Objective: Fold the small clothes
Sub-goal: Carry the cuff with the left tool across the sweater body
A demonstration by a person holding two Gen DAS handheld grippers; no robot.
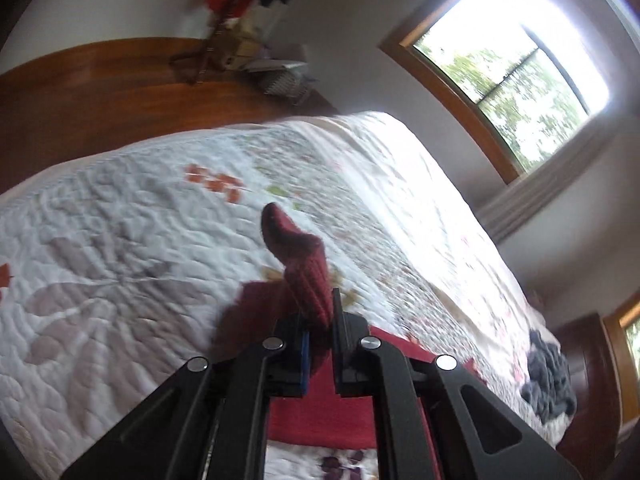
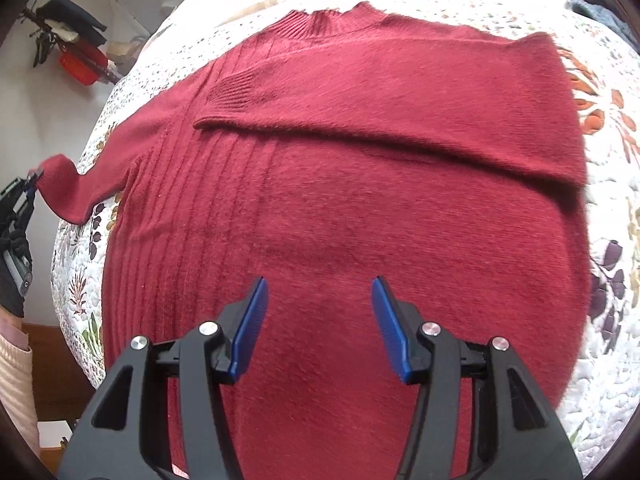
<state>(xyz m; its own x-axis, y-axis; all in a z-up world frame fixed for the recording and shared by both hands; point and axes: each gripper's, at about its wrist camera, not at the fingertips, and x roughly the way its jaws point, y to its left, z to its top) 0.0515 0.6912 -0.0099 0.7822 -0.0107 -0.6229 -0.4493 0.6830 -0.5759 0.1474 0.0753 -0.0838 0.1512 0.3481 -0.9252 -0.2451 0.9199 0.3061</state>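
Note:
A dark red knitted sweater (image 2: 340, 184) lies flat on a white floral quilt (image 2: 616, 240). One sleeve (image 2: 400, 120) is folded across its chest. The other sleeve (image 2: 104, 148) stretches out to the left, its cuff pinched by my left gripper (image 2: 34, 178). In the left wrist view that gripper (image 1: 320, 316) is shut on the ribbed cuff (image 1: 308, 276), which sticks up and curls over above the quilt (image 1: 120, 240). My right gripper (image 2: 318, 300) hovers open above the sweater's lower body, with nothing between its blue pads (image 2: 250, 328).
A grey garment (image 1: 550, 380) lies in a heap near the bed's far corner. Beyond the bed are wooden floor (image 1: 100, 80), a cluttered stand (image 1: 236, 52) and a window (image 1: 508, 76). A gloved hand and pale sleeve (image 2: 14, 364) show at the left edge.

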